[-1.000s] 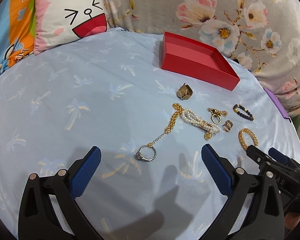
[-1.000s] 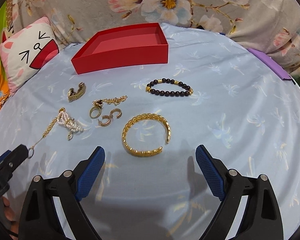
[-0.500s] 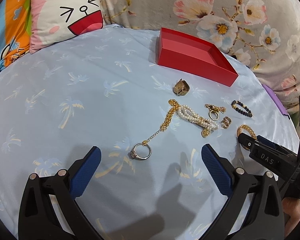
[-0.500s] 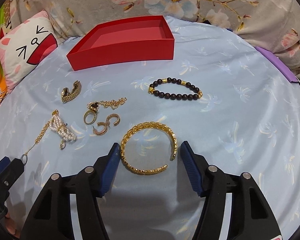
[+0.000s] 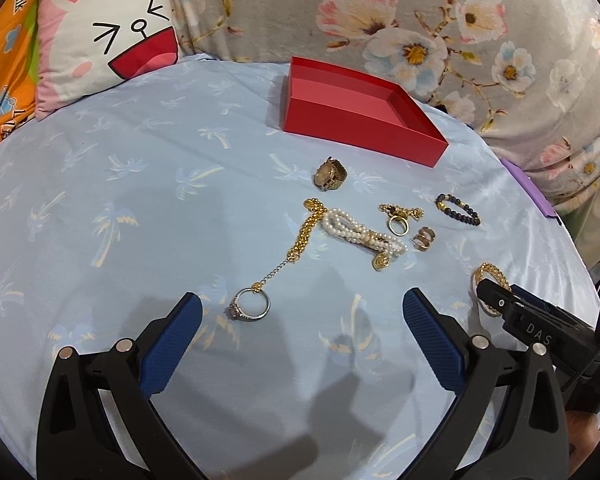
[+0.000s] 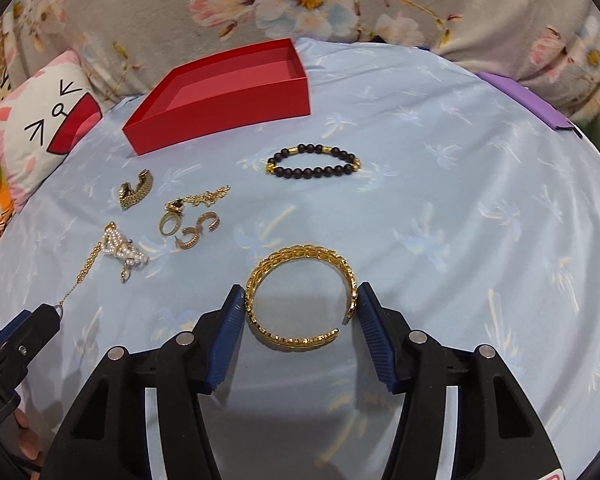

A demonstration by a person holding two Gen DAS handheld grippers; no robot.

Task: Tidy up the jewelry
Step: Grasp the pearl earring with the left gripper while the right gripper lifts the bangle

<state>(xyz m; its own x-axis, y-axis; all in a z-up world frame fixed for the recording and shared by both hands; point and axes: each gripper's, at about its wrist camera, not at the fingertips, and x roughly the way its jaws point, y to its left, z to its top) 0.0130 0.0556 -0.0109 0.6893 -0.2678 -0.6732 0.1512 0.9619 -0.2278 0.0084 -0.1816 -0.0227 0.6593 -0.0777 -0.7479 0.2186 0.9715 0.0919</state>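
Note:
A gold cuff bangle (image 6: pixel 302 296) lies on the blue cloth between the blue pads of my right gripper (image 6: pixel 300 312), which touch its two sides; it also shows in the left wrist view (image 5: pixel 490 280). My left gripper (image 5: pixel 300 320) is open and empty, just short of a silver ring on a gold chain (image 5: pixel 252 304). An open red box (image 5: pixel 360 110) stands at the back, empty; it also shows in the right wrist view (image 6: pixel 220 92). A black bead bracelet (image 6: pixel 314 160), pearl bracelet (image 5: pixel 360 234), gold watch (image 5: pixel 330 174), gold ring (image 5: pixel 398 224) and earrings (image 6: pixel 200 230) lie loose.
A cartoon-face cushion (image 5: pixel 108 44) and floral bedding (image 5: pixel 460 28) border the cloth at the back. A purple strip (image 6: pixel 524 100) lies at the right edge. The right gripper's body (image 5: pixel 540 328) shows at the right of the left wrist view.
My right gripper moved forward and narrowed around the gold bangle until its pads met its sides. My left gripper stayed open and drew slightly nearer the silver ring.

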